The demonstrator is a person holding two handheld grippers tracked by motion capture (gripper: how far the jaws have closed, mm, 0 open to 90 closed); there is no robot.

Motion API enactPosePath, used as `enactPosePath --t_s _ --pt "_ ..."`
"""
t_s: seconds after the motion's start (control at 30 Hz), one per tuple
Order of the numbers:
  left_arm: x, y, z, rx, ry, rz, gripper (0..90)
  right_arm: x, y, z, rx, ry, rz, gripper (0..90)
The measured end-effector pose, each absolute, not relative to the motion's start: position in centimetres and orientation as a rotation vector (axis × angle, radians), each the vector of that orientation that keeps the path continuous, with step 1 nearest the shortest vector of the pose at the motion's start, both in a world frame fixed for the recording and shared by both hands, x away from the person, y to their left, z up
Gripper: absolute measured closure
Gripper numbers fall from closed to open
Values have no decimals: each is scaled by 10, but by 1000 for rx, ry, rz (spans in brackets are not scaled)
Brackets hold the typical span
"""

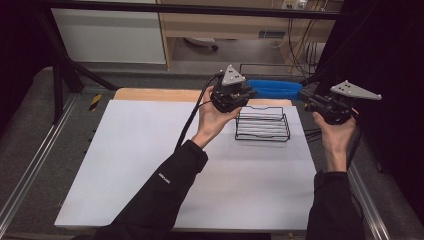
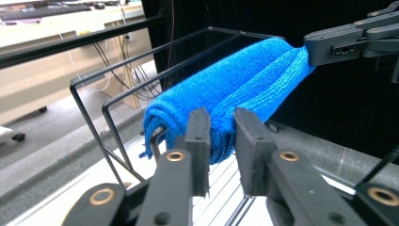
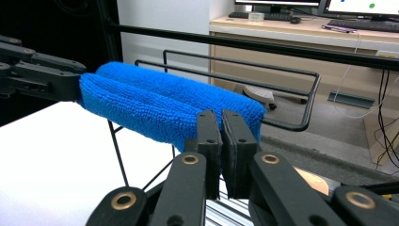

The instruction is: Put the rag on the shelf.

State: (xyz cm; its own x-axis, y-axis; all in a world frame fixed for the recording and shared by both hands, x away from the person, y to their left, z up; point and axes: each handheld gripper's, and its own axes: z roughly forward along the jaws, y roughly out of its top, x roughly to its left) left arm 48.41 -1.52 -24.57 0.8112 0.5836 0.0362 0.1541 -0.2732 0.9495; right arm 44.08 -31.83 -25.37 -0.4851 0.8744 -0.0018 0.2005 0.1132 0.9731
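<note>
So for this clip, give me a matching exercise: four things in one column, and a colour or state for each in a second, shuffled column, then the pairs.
Things:
1. cloth
2. wire rack
3. left gripper
4. right gripper

States:
A. fingers pinched shut on one end of the cloth
B. black, standing on the white table top
C. blue, stretched between both grippers
D. fingers a little apart, cloth end between them

Pairs: 1-C, 2-B, 3-D, 4-A
</note>
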Motion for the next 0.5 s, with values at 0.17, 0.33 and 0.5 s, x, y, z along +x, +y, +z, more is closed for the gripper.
enactPosePath --t_s 0.17,0.33,0.5 --pt "478 -10 -233 1792 551 438 664 441 -319 -257 1039 1783 1401 868" --pt "476 -9 -223 1779 545 401 665 442 -317 -261 1030 1794 1387 866" --pt "479 -16 -232 1884 568 356 804 443 -317 -264 1023 1802 1379 857"
